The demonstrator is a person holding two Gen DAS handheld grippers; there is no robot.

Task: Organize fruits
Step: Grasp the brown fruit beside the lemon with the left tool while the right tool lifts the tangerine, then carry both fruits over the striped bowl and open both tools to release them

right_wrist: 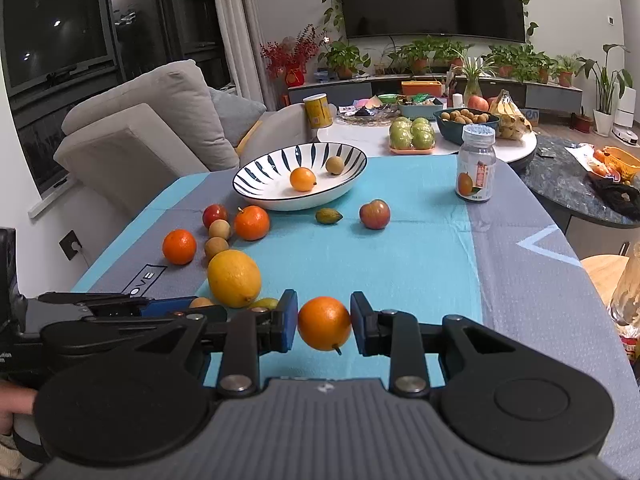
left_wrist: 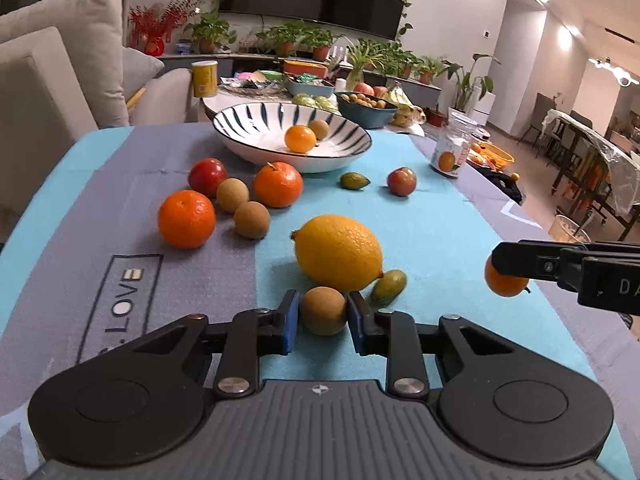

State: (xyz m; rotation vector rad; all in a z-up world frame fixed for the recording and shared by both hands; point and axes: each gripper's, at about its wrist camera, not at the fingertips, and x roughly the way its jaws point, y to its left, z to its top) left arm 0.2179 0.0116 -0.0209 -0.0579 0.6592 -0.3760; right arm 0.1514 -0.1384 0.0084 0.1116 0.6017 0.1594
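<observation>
My left gripper [left_wrist: 323,305] is shut on a brown longan [left_wrist: 323,312] that sits on the cloth just in front of a big lemon [left_wrist: 338,251]; both blue pads touch its sides. My right gripper [right_wrist: 324,318] is shut on a small orange [right_wrist: 324,323] and holds it above the cloth; in the left wrist view this fruit [left_wrist: 506,285] hangs at the right. The striped bowl [left_wrist: 240,120] at the far end holds a small orange [left_wrist: 300,139] and a longan [left_wrist: 319,129]. Loose on the cloth lie two mandarins [left_wrist: 186,219], two longans [left_wrist: 251,219] and two red plums [left_wrist: 207,177].
A small green fruit [left_wrist: 388,287] touches the lemon's right side and another [left_wrist: 354,180] lies near the bowl. A clear bottle [right_wrist: 476,168] stands at the cloth's far right. Beyond is a round table [right_wrist: 360,136] with more fruit; a grey sofa [right_wrist: 160,120] is on the left.
</observation>
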